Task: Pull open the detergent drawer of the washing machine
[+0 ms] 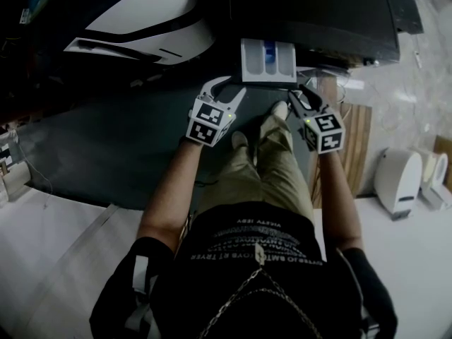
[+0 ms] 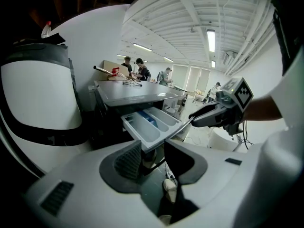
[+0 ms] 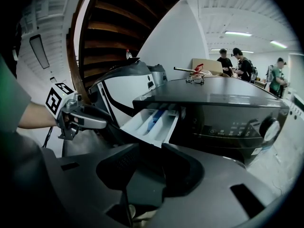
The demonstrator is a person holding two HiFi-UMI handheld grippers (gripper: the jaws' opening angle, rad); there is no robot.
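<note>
Drawer (image 1: 268, 62) stands out of the washing machine (image 1: 311, 13) — pull looks done. Left gripper (image 1: 227, 90), right gripper (image 1: 305, 102): jaws spread, empty, near its front. Next — probably withdraw.

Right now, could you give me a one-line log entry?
detergent drawer: pulled out | left hand-held gripper: open | right hand-held gripper: open

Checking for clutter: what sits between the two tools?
The person's shoe and trouser leg, just below the open drawer; the head view shows it.

text: none legible | shirt print (image 1: 247, 249): blurred, unreadable
</note>
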